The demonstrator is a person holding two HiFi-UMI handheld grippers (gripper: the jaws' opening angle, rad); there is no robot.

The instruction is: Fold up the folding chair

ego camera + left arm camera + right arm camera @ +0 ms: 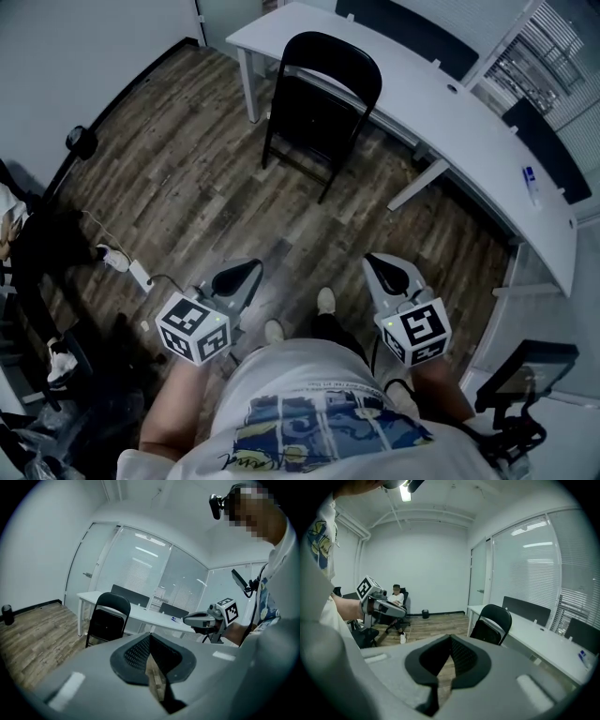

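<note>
Two claws out in front of you, and both are clenched with nothing between them: the left claw (246,272) has its pads pressed together, and the right claw (380,267) is the same. Both point toward the folding chair (319,103), and both are well apart from it, with bare wooden floor (202,192) in the gap. The chair stands unfolded on all its legs, black, its curved backrest upright. Just behind the chair runs the white bench (427,89), curving away to the chair's right. Your shoes (325,300) sit on the near side of the chair, between the two claws. Left of the chair and closer to you, a white cable and plug block (131,272) lie on the floor. Well away from the chair, near the back wall, a person sits in an office chair (397,598).
</note>
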